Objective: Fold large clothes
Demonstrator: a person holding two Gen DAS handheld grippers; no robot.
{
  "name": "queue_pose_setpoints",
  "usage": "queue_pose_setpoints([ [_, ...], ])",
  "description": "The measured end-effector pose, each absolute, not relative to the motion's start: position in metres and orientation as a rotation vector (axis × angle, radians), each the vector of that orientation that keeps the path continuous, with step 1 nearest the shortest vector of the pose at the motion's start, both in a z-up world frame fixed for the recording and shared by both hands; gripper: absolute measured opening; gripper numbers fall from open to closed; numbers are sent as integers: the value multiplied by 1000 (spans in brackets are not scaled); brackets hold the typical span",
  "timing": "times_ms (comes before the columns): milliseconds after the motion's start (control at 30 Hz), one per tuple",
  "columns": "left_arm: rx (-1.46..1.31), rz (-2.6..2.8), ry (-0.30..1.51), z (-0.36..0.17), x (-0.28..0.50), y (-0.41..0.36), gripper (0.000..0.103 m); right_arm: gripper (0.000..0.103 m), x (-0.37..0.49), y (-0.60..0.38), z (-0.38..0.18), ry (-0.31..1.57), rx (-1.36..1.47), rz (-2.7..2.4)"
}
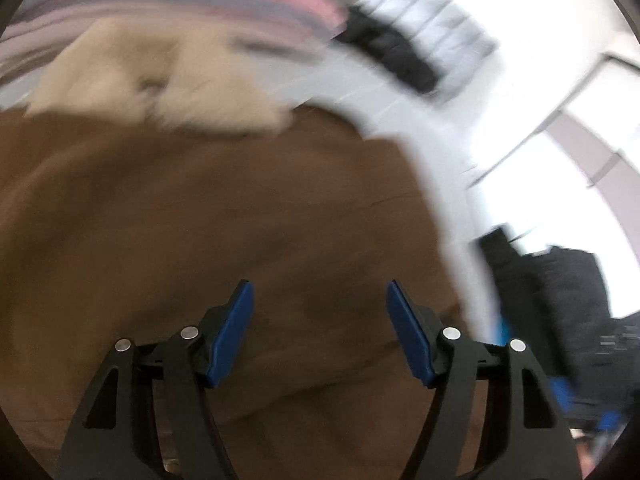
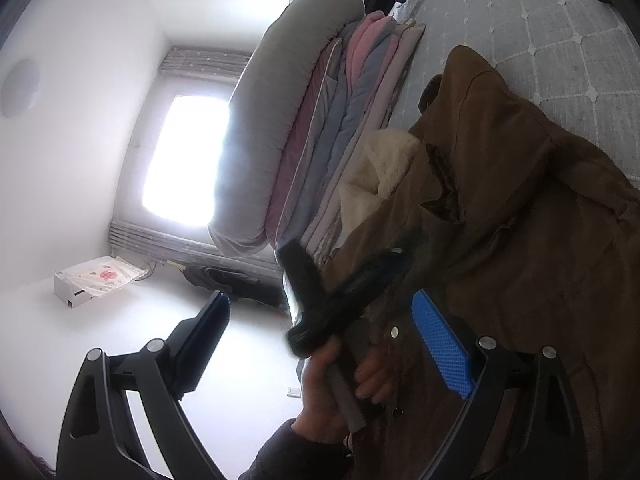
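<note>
1. A brown coat (image 2: 540, 240) lies spread on a quilted bed (image 2: 540, 28), its cream fleece lining (image 2: 384, 172) showing at the collar end.
2. The left tongs (image 1: 320, 300) hang over the coat with the blue pads (image 1: 234, 332) apart; nothing sits between them, and the brown cloth lies below and ahead. The left-wrist view is blurred.
3. In that view the lining (image 1: 168, 80) lies past the coat, well ahead of the tongs, with the bed (image 1: 424, 132) edge to the right.
4. The right tongs (image 2: 320, 344) stand released, their pads wide apart and gripping nothing. The coat lies just beside the blue pad (image 2: 444, 352) on the right; whether it touches it cannot be told.
5. Between the right tongs' pads a hand (image 2: 332, 388) shows, gripping the handle of the other tool, at the coat's edge.
6. A stack of folded quilts (image 2: 340, 120) with a grey pillow (image 2: 276, 112) lies on the bed next to the lining.
</note>
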State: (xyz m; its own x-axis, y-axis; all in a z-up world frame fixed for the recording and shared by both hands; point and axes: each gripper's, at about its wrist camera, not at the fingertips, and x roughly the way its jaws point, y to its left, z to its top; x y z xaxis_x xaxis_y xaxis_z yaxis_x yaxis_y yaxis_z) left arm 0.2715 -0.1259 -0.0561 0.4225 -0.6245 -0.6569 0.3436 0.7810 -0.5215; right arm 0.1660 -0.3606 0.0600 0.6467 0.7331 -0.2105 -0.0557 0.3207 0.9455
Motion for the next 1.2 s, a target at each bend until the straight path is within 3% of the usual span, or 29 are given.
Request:
queue_pose_setpoints([
  [100, -355, -714, 960, -54, 273, -143, 65, 89, 167, -358, 60, 719, 1127, 585],
  [200, -310, -687, 1135, -90, 290, -167, 65, 89, 168, -358, 57, 729, 1122, 574],
  [333, -326, -676, 1088, -75, 274, -162, 65, 89, 169, -357, 54, 744, 1107, 550],
  [500, -260, -610, 985, -30, 230, -113, 67, 89, 171, -354, 50, 767, 1081, 521],
  [600, -280, -510, 952, -20, 188, -56, 77, 89, 173, -350, 44, 800, 1063, 503],
  [833, -409, -235, 1031, -66, 112, 77, 78, 89, 185, -334, 9, 1001, 931, 395],
  [933, -423, -192, 1079, -76, 86, 111, 73, 89, 192, -327, -13, 1143, 853, 359],
  [1100, -423, -263, 1023, -31, 28, 126, 74, 89, 144, -356, 42, 1017, 737, 466],
  [1200, -420, -318, 1018, -21, -10, 140, 83, 92, 102, -388, 60, 1028, 545, 435],
])
